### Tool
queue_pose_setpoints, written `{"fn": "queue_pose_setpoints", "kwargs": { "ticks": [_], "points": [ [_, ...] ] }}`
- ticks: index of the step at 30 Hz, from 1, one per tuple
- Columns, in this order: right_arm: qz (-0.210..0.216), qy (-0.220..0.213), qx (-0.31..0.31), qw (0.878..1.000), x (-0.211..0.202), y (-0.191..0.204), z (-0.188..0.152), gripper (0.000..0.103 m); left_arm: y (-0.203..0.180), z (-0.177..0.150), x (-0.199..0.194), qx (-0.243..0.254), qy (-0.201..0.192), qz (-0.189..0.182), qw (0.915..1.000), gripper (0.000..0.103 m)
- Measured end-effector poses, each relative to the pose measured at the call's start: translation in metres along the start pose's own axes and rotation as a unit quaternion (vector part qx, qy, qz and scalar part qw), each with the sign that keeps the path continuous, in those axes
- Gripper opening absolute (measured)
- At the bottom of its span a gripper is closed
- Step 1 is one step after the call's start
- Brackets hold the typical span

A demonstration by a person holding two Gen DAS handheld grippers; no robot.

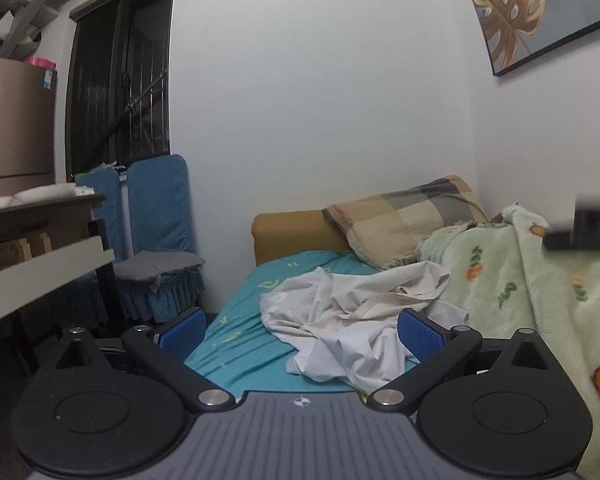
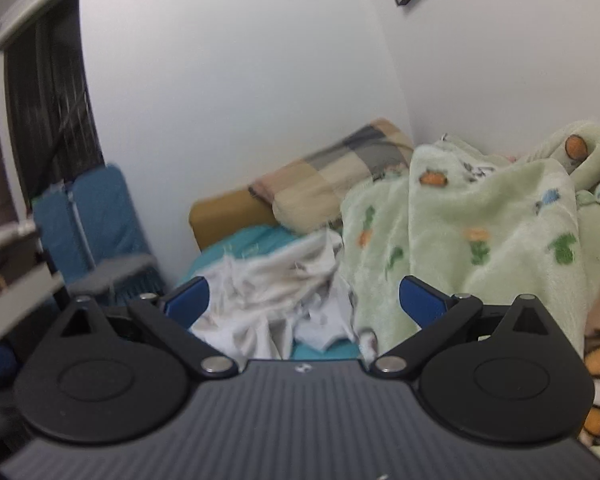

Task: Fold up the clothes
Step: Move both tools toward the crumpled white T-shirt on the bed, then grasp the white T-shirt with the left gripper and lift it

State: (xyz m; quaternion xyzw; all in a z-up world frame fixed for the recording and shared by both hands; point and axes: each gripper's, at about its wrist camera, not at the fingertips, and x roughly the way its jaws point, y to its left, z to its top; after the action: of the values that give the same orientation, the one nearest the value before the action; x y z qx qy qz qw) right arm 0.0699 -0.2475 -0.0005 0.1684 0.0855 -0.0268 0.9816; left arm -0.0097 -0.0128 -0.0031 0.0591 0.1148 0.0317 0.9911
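A crumpled white garment (image 1: pixel 352 312) lies on the teal bed sheet (image 1: pixel 236 336); it also shows in the right wrist view (image 2: pixel 268 292). My left gripper (image 1: pixel 302 330) is open and empty, held above the near end of the bed with the garment just ahead between its blue pads (image 1: pixel 184 330). My right gripper (image 2: pixel 304 300) is open and empty, raised over the garment's right side by the blanket. Part of the right gripper (image 1: pixel 588 228) shows blurred at the right edge of the left wrist view.
A pale green fleece blanket (image 2: pixel 480 232) is heaped on the bed's right side. A plaid pillow (image 1: pixel 412 216) lies at the head by the ochre headboard (image 1: pixel 296 236). A blue-covered chair (image 1: pixel 156 240) and a table (image 1: pixel 44 216) stand left of the bed.
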Motion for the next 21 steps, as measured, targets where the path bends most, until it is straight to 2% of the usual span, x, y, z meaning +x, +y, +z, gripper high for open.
{"fn": "queue_pose_setpoints", "kwargs": {
  "ticks": [3,5,7,10,13,17,21],
  "points": [
    [-0.019,-0.040,0.021,0.999,0.005,0.003,0.031,0.103,0.000,0.010,0.017,0.001,0.007,0.004,1.0000,0.103],
    [-0.023,-0.061,0.015,0.998,0.006,0.001,0.039,0.103,-0.002,0.023,0.034,0.007,0.011,0.014,0.9998,0.103],
    [-0.025,-0.083,0.005,0.996,0.007,-0.001,0.046,0.103,-0.008,0.036,0.055,0.023,0.010,0.003,0.9997,0.103],
    [0.002,-0.094,-0.024,0.995,0.014,-0.007,0.038,0.103,-0.025,0.053,0.104,0.040,0.022,-0.019,0.9988,0.103],
    [-0.004,-0.069,-0.012,0.998,0.026,-0.020,0.026,0.103,-0.044,0.060,0.168,0.041,0.056,-0.053,0.9962,0.103],
    [-0.006,0.010,0.041,0.999,0.058,-0.042,0.003,0.103,-0.076,0.055,0.261,0.029,0.077,-0.082,0.9932,0.103],
    [-0.031,0.043,0.029,0.998,0.094,-0.057,-0.025,0.103,-0.116,0.036,0.353,0.029,0.098,-0.112,0.9884,0.103]
  ]
}}
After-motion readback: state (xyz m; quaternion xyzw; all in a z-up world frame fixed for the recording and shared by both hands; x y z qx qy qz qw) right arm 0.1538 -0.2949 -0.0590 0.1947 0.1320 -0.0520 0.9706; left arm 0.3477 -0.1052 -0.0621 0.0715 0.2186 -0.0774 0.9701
